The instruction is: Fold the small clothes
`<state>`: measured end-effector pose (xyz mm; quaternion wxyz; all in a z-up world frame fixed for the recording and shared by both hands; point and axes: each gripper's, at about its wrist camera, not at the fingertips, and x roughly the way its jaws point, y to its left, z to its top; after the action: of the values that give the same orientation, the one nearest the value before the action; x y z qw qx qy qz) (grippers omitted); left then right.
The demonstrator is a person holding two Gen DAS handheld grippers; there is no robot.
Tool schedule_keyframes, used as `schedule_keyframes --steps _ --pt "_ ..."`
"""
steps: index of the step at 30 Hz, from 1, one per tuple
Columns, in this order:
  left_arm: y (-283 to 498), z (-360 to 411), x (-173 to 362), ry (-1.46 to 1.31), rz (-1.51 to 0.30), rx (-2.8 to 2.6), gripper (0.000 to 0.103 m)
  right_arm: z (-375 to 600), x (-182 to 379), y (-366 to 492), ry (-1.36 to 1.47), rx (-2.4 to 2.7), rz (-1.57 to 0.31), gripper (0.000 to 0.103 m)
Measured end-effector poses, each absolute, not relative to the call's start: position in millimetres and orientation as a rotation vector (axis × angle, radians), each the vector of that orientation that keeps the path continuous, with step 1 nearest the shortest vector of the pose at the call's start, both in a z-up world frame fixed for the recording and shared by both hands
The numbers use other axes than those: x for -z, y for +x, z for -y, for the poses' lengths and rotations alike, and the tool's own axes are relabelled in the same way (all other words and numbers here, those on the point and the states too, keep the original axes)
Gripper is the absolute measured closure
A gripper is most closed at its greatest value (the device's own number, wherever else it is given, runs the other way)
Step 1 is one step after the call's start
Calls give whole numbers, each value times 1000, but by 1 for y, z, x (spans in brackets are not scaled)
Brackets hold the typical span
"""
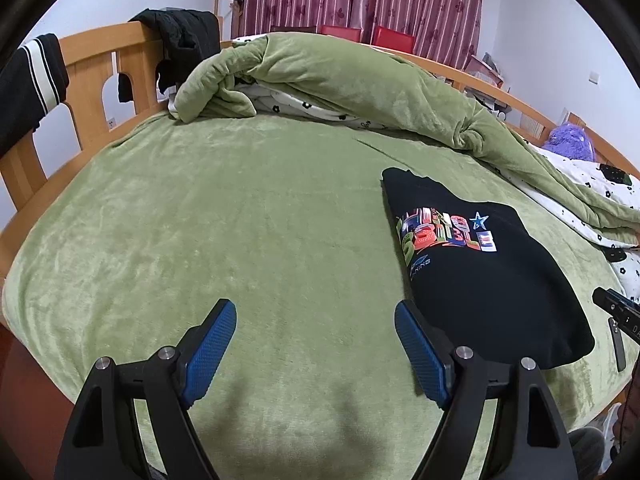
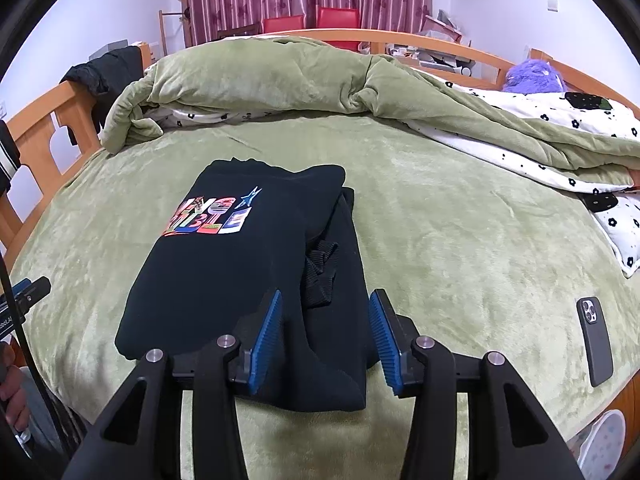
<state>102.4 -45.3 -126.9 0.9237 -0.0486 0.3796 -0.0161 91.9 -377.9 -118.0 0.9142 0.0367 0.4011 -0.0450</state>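
Note:
A black sweatshirt (image 1: 480,276) with a colourful letter print lies folded on the green bed sheet (image 1: 240,220). My left gripper (image 1: 315,312) hovers over bare sheet just left of it, jaws wide open and empty. In the right wrist view the sweatshirt (image 2: 224,280) lies flat, with a ribbed cuff showing on its right half. My right gripper (image 2: 327,298) hangs above the garment's near right part, jaws half apart, blue pads clear of the cloth. The right gripper (image 1: 616,308) also shows at the left view's right edge.
A rolled green quilt (image 2: 280,80) with a white flowered lining runs along the far side of the bed. A phone (image 2: 596,340) lies near the right edge. Dark clothes (image 1: 180,40) hang on the wooden bed frame (image 1: 92,80). A purple plush (image 2: 532,76) sits far right.

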Motion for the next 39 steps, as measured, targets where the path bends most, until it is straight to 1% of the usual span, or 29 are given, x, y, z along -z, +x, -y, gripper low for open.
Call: schedule_keyframes --steps 13,30,36,37,38,39 --pt "99 41 123 -122 -782 50 23 377 115 86 92 93 -833 54" --pt "99 41 124 -120 -790 54 22 371 120 86 93 103 -848 53" --pt "115 41 129 -88 -796 103 22 386 130 101 134 87 -848 53" --pt "118 42 130 -82 -801 105 22 388 133 105 135 81 -849 55" --pt "124 45 131 -76 -807 104 22 388 135 109 137 74 -852 62" --pt "132 47 132 -74 -809 108 22 389 138 115 141 60 -858 66"
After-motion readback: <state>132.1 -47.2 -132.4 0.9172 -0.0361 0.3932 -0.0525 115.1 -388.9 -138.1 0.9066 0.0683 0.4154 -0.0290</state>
